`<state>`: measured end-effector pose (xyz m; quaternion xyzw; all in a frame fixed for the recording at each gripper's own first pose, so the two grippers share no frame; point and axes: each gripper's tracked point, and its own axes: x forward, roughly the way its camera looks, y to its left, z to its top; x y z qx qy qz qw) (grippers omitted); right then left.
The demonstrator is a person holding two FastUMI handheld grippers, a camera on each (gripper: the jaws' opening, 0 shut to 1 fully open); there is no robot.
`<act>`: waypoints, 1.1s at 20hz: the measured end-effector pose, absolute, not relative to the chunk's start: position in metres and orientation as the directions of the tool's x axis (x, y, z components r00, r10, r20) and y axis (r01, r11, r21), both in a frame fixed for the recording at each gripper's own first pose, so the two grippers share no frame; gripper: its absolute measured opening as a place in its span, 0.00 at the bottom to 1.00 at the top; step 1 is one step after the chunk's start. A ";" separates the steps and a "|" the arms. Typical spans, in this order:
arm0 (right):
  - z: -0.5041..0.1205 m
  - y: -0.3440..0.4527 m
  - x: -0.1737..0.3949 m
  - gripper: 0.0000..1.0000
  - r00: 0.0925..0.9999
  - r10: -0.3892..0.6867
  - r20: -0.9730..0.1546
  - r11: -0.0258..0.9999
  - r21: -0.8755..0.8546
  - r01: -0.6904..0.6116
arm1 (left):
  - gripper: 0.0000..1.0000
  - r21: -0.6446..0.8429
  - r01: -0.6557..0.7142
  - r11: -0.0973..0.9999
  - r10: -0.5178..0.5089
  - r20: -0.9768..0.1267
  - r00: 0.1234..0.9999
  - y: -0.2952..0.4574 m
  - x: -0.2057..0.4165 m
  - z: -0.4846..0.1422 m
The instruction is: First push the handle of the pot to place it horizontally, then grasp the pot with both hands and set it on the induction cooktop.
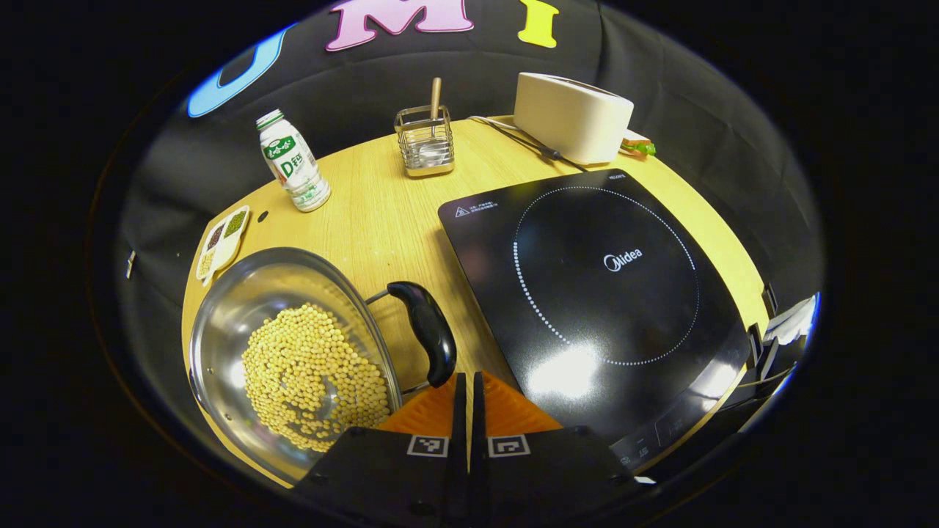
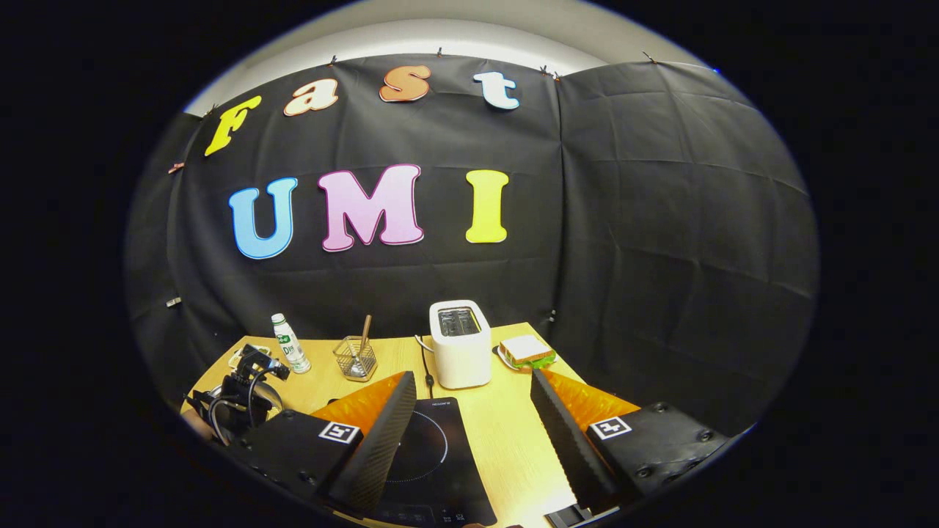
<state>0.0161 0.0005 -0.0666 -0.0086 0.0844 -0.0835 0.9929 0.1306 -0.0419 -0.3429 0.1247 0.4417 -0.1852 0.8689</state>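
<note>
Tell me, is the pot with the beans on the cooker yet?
Not yet. The shiny steel pot of yellow beans sits on the wooden table beside the flat black induction cooktop, whose top is bare. The left gripper, fingers together, is right by the pot's black handle. The right gripper waits open. Grasping and lifting remain.

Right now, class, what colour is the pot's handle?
Black. The pot's handle shows best in the left gripper view, beside the steel pot of beans.
</note>
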 end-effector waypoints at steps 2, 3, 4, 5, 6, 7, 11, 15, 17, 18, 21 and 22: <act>-0.067 0.001 0.015 0.98 0.972 -0.167 -0.168 0.986 -0.031 0.164 | 0.05 0.055 0.431 0.901 -0.213 -0.809 0.548 -0.042 0.132 -0.343; -0.067 0.002 0.014 0.98 0.971 -0.166 -0.170 0.986 -0.031 0.163 | 0.05 0.062 0.431 0.900 -0.211 -0.804 0.555 -0.041 0.131 -0.342; -0.066 0.002 0.012 0.98 0.972 -0.164 -0.168 0.986 -0.031 0.161 | 0.05 0.064 0.432 0.900 -0.213 -0.799 0.562 -0.041 0.130 -0.339; -0.065 0.003 0.010 0.98 0.973 -0.163 -0.167 0.987 -0.031 0.160 | 0.05 0.061 0.431 0.900 -0.219 -0.793 0.569 -0.041 0.129 -0.338; -0.066 0.004 0.009 0.97 0.973 -0.161 -0.168 0.987 -0.032 0.158 | 0.05 0.051 0.428 0.902 -0.230 -0.783 0.578 -0.043 0.127 -0.334; -0.067 0.006 0.008 0.98 0.973 -0.159 -0.170 0.987 -0.034 0.155 | 0.05 0.037 0.425 0.905 -0.244 -0.773 0.586 -0.046 0.125 -0.330; -0.069 0.015 0.004 0.98 0.973 -0.144 -0.181 0.989 -0.045 0.138 | 0.05 -0.029 0.412 0.911 -0.301 -0.729 0.614 -0.052 0.110 -0.312; -0.071 0.026 0.001 0.98 0.973 -0.120 -0.195 0.992 -0.055 0.112 | 0.05 -0.046 0.371 0.927 -0.303 -0.673 0.675 -0.038 0.093 -0.290; -0.074 0.030 -0.001 0.98 0.972 -0.111 -0.206 0.993 -0.061 0.100 | 0.06 -0.062 0.355 0.933 -0.312 -0.632 0.709 -0.027 0.084 -0.276; -0.073 0.033 -0.002 0.98 0.973 -0.105 -0.204 0.993 -0.072 0.092 | 0.06 -0.070 0.346 0.936 -0.314 -0.611 0.727 -0.020 0.081 -0.269; -0.085 0.047 -0.003 0.98 0.969 -0.082 -0.235 0.993 -0.101 0.060 | 0.08 -0.092 0.301 0.949 -0.300 -0.556 0.776 0.009 0.071 -0.252; -0.088 0.055 -0.003 0.98 0.967 -0.069 -0.247 0.994 -0.102 0.045 | 0.11 -0.104 0.282 0.954 -0.293 -0.535 0.792 0.019 0.068 -0.245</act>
